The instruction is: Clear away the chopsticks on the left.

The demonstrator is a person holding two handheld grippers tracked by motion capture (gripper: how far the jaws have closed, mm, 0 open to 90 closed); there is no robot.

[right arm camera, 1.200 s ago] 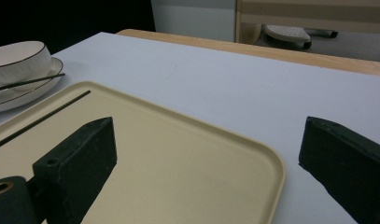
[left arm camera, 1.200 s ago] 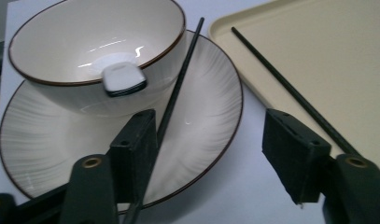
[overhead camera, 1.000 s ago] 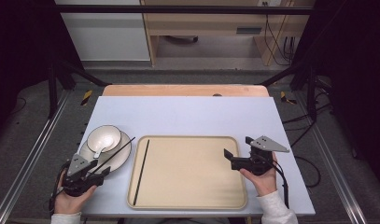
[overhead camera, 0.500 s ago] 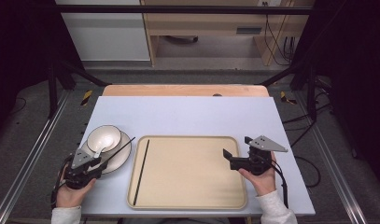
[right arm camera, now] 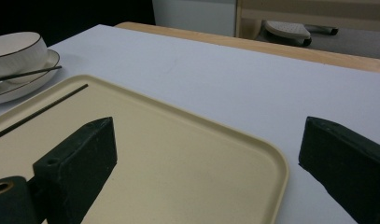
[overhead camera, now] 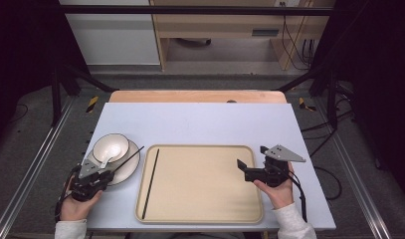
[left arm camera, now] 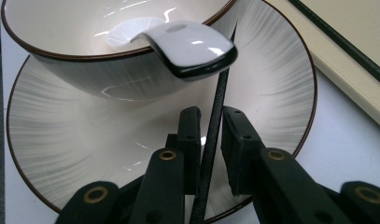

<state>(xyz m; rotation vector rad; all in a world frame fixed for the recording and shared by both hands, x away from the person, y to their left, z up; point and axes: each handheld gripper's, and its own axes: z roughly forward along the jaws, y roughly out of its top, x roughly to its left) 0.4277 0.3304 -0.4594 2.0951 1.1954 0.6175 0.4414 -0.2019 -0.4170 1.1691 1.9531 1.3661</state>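
Left gripper [left arm camera: 211, 140] nips chopstick [left arm camera: 214, 154] – right gripper [right arm camera: 206, 154] wide, empty.

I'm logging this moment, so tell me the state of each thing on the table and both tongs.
Bowl: upright on the plate, spoon inside.
Plate: flat on the table.
Chopstick on plate: between the left tongs' jaws.
Chopstick in tray: lying flat.
Tray: flat.
Right tongs: open, empty.
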